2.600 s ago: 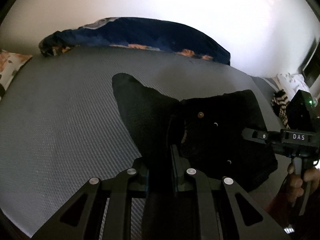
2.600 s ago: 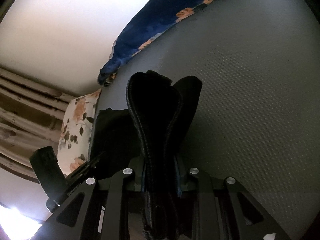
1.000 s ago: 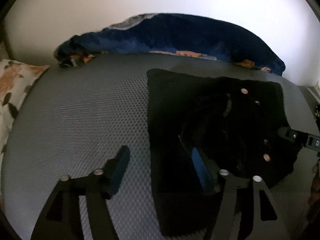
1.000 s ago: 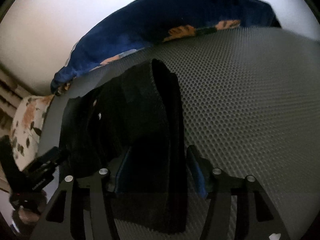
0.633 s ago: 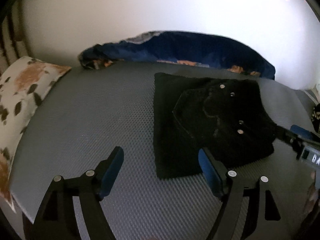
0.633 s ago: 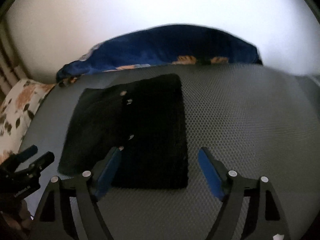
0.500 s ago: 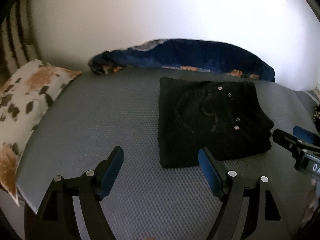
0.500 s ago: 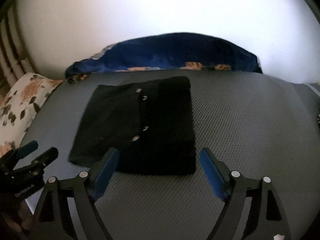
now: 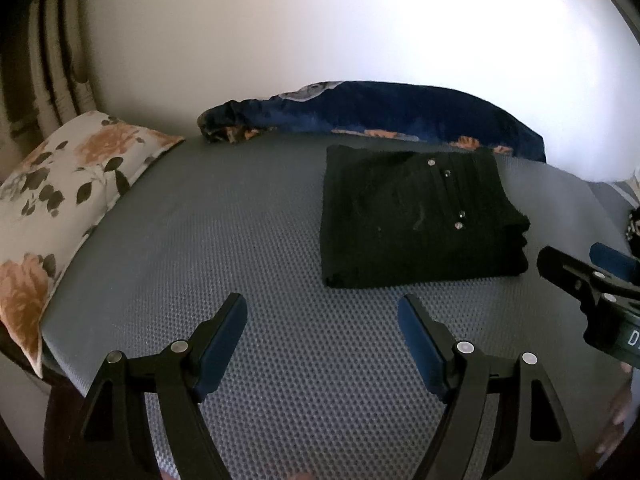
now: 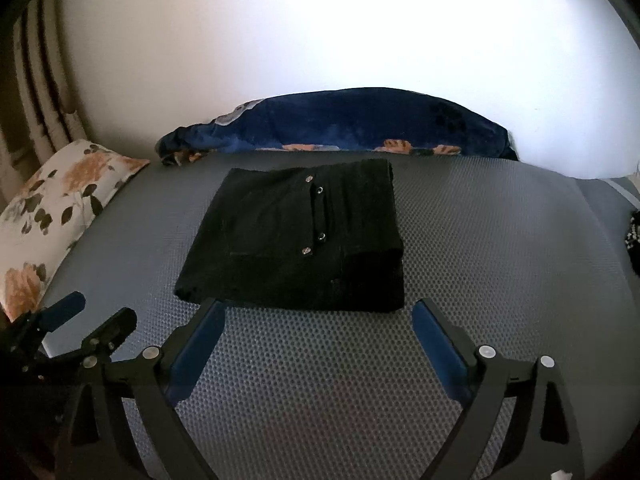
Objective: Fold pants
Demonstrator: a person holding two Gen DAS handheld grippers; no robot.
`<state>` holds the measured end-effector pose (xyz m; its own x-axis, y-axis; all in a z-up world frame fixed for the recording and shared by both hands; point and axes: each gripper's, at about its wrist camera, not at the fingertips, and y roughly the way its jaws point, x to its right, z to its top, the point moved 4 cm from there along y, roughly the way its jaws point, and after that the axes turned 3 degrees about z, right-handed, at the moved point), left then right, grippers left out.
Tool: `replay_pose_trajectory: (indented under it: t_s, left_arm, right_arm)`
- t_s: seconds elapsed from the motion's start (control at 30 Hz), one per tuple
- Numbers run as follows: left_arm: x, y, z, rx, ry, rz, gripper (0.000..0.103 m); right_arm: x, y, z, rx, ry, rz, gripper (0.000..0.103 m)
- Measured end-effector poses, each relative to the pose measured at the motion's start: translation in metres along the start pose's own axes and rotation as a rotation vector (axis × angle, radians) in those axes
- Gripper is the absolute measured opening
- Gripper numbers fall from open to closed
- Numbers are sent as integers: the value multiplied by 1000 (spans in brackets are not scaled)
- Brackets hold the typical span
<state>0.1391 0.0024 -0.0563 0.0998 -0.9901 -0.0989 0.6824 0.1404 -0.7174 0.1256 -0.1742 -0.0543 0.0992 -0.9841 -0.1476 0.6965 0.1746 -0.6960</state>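
A grey bed surface with a dotted mesh weave (image 9: 208, 240) fills the lower two thirds of both wrist views, backed by a plain white wall (image 10: 320, 40). Along the far edge of the bed lies a long dark-blue plush blanket with orange flower patches (image 10: 340, 124), and at the left edge of each frame rests a white pillow printed with orange and black flowers (image 9: 60, 184).

The black pants, folded into a flat rectangle with small metal snaps showing on top (image 10: 296, 240), lie on the bed just in front of the blanket. In the right wrist view they sit at centre frame, just beyond the fingertips; in the left wrist view they sit right of centre (image 9: 416, 220), beyond and to the right of the fingertips.

The left gripper (image 9: 322, 312), black with blue pads, stands open over bare mesh, its jaws empty. The right gripper (image 10: 318, 312) has just been widening and is spread wide with nothing between its jaws.

Each view catches the other tool at its edge: the right gripper at the right margin of the left view, the left gripper at lower left of the right view. Only the left view shows white letters on the right tool's body (image 9: 634, 338). A black-and-white knitted item (image 10: 634, 236) peeks in at the right edge of both.
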Motion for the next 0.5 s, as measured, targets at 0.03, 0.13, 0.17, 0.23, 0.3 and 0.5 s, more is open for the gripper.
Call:
replay_pose_trajectory:
  t_s: [0.03, 0.13, 0.17, 0.23, 0.3, 0.5]
  left_arm:
    - [0, 0, -1, -1, -1, 1, 78]
    - [-2, -1, -3, 0, -10, 9, 78]
    - [-3, -2, -4, -1, -13, 11, 78]
    - [-4, -2, -6, 0, -18, 15, 78]
    - [-5, -2, -8, -4, -24, 17, 78]
    - [-7, -2, -12, -10, -33, 23, 78]
  right_arm:
    - [-1, 0, -1, -4, -3, -1, 94]
    - [-2, 1, -5, -7, -3, 0, 94]
    - [-3, 3, -6, -14, -8, -3, 94]
    - [-4, 3, -9, -17, -7, -1, 94]
    - [-5, 4, -12, -24, -7, 0, 94]
    - [-9, 8, -17, -42, -18, 0, 94]
